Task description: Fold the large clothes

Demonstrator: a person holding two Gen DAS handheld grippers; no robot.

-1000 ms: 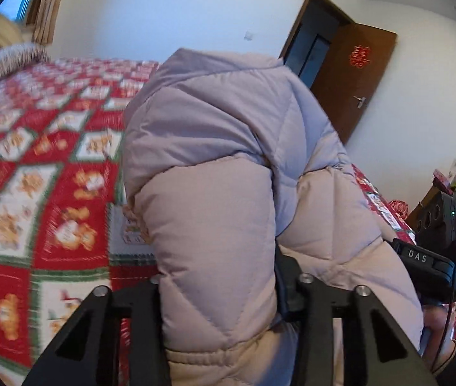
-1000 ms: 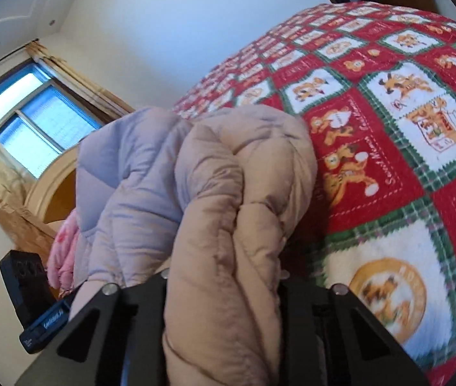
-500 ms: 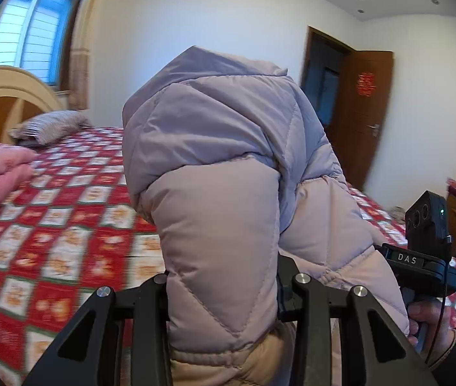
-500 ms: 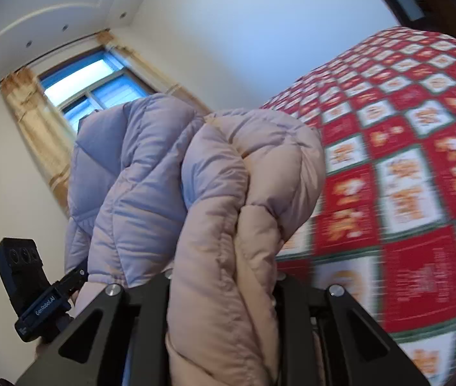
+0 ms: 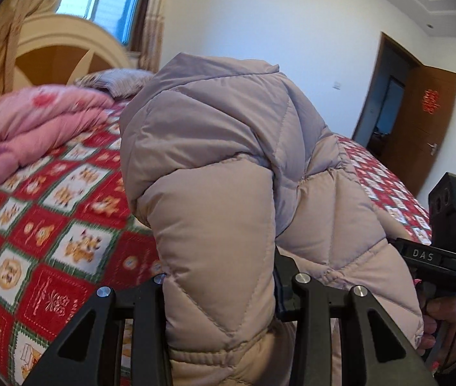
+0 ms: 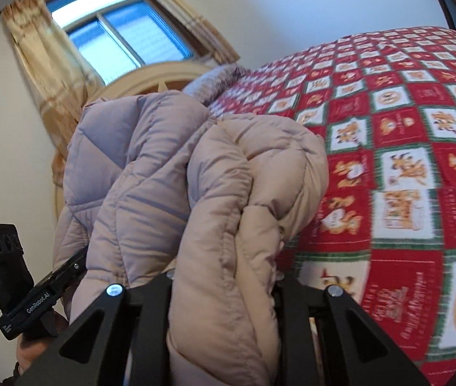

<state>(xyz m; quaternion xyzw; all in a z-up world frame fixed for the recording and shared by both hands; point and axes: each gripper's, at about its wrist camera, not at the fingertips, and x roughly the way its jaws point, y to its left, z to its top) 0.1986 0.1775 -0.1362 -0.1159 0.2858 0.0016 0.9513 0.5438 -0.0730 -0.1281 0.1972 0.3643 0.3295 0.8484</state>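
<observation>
A large pale pink-beige quilted puffer coat [image 5: 221, 199] is bunched up and held in the air over the bed. My left gripper [image 5: 220, 286] is shut on a thick fold of the coat. My right gripper [image 6: 224, 283] is shut on another thick fold of the same coat [image 6: 215, 186]. The fingertips of both are buried in the padding. The right gripper's body also shows at the right of the left wrist view [image 5: 443, 251], and the left gripper's body shows at the lower left of the right wrist view [image 6: 19, 289].
The bed has a red, green and white patterned quilt [image 5: 51, 225], also in the right wrist view [image 6: 405, 160]. A folded pink duvet [image 5: 31, 128] and a grey pillow [image 5: 112, 82] lie near the wooden headboard [image 5: 57, 54]. A window [image 6: 122, 35] and an open brown door [image 5: 421, 119] are behind.
Both grippers have swung with the coat toward the head of the bed; the headboard, pink duvet and window have come into view. The grips on the coat are unchanged.
</observation>
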